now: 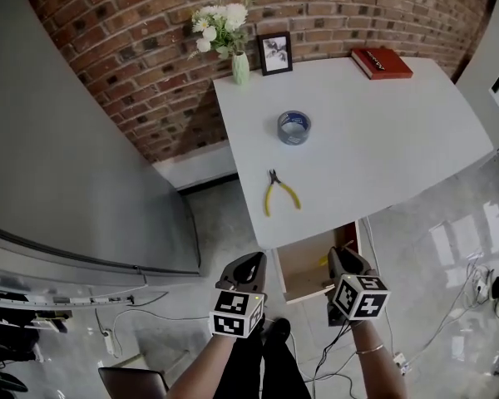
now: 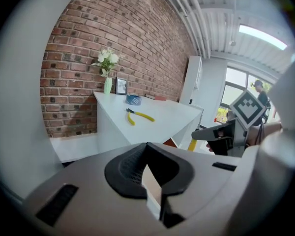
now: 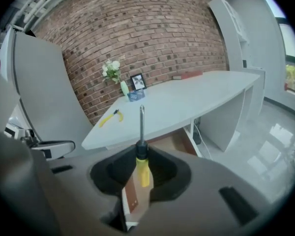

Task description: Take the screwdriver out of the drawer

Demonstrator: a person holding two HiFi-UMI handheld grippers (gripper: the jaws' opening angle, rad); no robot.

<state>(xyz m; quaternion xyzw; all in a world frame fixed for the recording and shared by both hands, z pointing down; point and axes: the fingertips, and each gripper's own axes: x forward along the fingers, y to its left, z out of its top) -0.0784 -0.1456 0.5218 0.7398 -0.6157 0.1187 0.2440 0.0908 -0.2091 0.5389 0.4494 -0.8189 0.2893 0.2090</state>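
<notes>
The screwdriver is in my right gripper. The jaws are pinched on its yellow handle, and the metal shaft sticks straight out past the tips toward the desk. From the right gripper view the hold looks centred, with the black collar sitting right at the front of the pads.

Just below and ahead of that gripper is the drawer. It stands pulled out from under the desk's near edge, and what I can see of its wooden bottom is bare. The head view puts the right gripper over the drawer's right corner, not down inside it, so I judge the tool is out of the drawer. The main part of the job looks done.

My left gripper hangs off to the left of the drawer with its jaws together and nothing between them.

The desk holds yellow pliers near its front and a tape roll further back, both well clear of my grippers.

What I think is left is small — put the screwdriver down somewhere, probably on the desk, and perhaps push the drawer shut.
</notes>
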